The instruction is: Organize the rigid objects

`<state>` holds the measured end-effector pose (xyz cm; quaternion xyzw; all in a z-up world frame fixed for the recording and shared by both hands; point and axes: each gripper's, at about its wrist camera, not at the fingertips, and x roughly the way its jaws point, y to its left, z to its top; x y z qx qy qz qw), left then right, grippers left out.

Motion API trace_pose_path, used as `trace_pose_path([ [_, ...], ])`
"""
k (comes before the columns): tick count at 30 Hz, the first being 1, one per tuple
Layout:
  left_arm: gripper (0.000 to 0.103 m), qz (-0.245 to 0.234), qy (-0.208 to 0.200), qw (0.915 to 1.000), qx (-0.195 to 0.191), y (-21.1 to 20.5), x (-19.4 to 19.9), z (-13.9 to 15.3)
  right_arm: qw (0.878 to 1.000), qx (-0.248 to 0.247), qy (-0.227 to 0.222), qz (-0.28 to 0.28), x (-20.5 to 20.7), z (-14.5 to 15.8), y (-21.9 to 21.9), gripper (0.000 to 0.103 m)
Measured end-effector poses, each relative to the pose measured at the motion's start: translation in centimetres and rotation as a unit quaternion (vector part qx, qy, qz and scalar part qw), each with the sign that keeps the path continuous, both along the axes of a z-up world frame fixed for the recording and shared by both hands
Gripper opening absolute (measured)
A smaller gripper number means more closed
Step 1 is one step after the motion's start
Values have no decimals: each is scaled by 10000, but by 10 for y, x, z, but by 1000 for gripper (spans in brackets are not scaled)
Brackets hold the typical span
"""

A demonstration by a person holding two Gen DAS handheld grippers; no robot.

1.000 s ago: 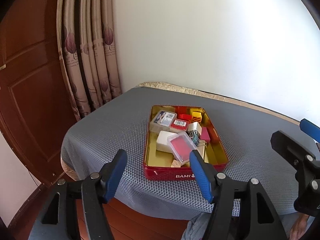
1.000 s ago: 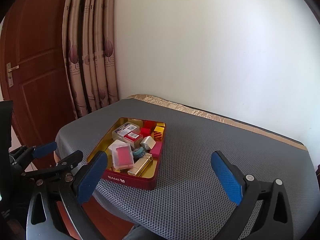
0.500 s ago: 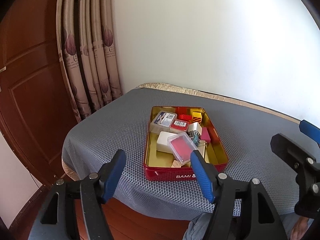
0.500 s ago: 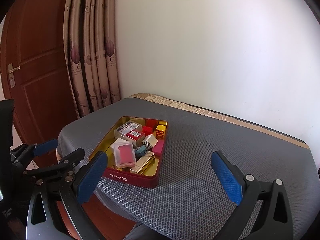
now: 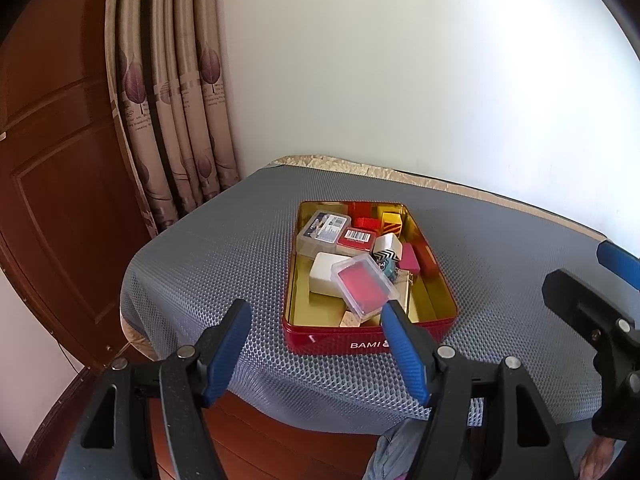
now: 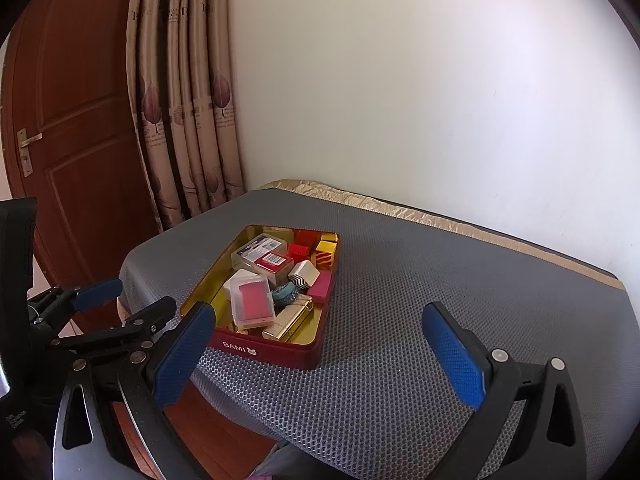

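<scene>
A red tin [image 5: 368,344] marked BAMI, gold inside, lies on the grey mesh mat [image 5: 224,248]. It holds several small boxes. A clear case with a pink insert [image 5: 364,290] leans on a white block [image 5: 324,276]. Behind them are a labelled clear box [image 5: 326,230] and a red barcode box [image 5: 358,236]. My left gripper [image 5: 316,316] hovers before the tin's near wall. Its jaws are opening and nothing is between them. My right gripper [image 6: 318,314] stands wide open and empty over the mat, right of the tin [image 6: 264,350].
A white wall backs the table. A patterned curtain [image 5: 172,120] and a brown door [image 6: 72,128] stand at the left. The mat's [image 6: 440,280] near edge drops to a wooden floor [image 5: 248,440]. A person's grey clothing [image 5: 396,448] shows at the bottom.
</scene>
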<state>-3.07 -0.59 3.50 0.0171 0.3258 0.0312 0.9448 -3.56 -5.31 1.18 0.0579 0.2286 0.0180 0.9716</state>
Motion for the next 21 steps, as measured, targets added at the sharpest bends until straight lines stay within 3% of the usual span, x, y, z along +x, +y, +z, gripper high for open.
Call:
trace_pose_path([
  [10,84,117,228,9997,-38,3,9,-11,9999,81,61,51,2,-5,-2,103],
  [14,85,137,367,9992,-47,3,13,-20,9999,70,62,54,1,-6,-2,103],
  [21,85,214,185,9995,109,-1,9,-16,9998,56,95,-164,2,-10,-20,103],
])
